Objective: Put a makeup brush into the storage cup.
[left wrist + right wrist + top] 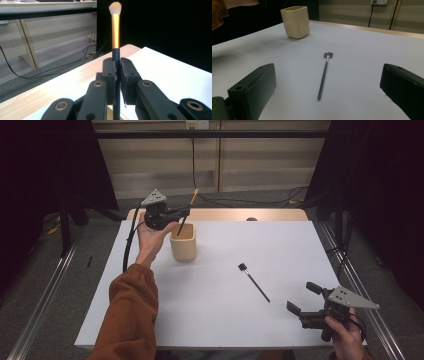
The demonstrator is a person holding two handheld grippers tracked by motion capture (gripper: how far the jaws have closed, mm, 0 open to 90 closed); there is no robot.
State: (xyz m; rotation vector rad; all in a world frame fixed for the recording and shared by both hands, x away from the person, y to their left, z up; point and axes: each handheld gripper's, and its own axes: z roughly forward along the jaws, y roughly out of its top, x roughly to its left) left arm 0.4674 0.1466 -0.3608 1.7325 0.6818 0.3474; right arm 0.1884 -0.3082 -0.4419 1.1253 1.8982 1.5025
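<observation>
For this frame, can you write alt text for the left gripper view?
The left gripper is shut on an upright makeup brush with a dark handle, gold ferrule and pale bristles, above a white-topped table with a wooden edge.

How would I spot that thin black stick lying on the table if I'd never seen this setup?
Start at the white table and find the cream cup near its far left. The thin black stick lies flat to the right of it, ahead of the open right claw. Unlike the gold-banded brush clamped in the left claw, it is all black, with a small square head.
</observation>
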